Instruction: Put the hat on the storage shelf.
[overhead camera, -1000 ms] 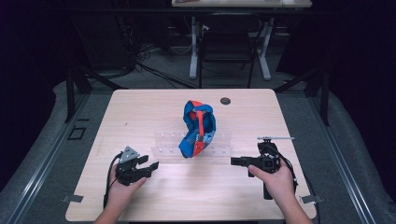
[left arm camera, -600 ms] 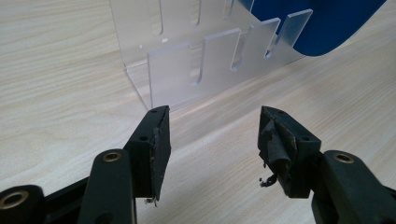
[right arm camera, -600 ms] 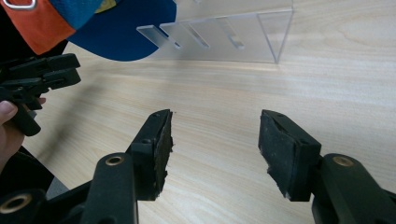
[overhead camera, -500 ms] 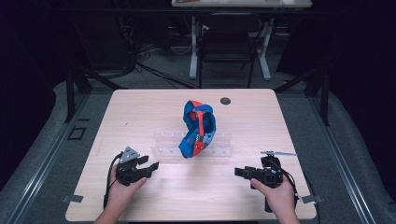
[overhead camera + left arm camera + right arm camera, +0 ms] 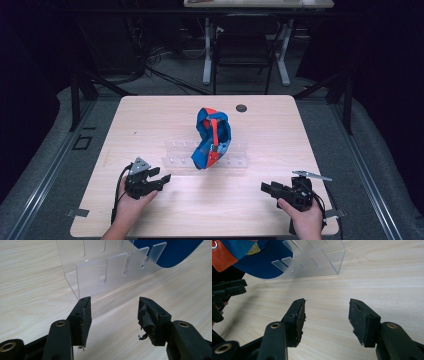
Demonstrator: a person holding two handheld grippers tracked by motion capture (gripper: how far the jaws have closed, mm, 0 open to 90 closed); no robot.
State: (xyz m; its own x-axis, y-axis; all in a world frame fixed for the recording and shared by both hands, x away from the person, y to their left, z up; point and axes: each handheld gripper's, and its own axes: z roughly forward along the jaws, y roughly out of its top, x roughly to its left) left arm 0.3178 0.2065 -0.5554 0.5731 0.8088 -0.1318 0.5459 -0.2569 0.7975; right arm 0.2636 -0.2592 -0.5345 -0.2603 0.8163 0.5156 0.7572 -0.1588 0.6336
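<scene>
Dark studio surroundings frame a pale wooden bench point(image 5: 150, 125), where a blue-and-red cap point(image 5: 212, 136) sits propped on a clear slotted acrylic rack point(image 5: 176, 159) at the centre. Near the front edge, the left tool point(image 5: 161, 181) and the right tool point(image 5: 266, 188) rest low in the person's hands, both with jaws spread wide and empty, well apart from the rack. Any approach to the cap would likely go best from both sides, gripping fabric rather than the light, easily tipped rack.

Dark room – chair point(image 5: 242, 50) behind (grey floor point(image 5: 170, 75)).
</scene>
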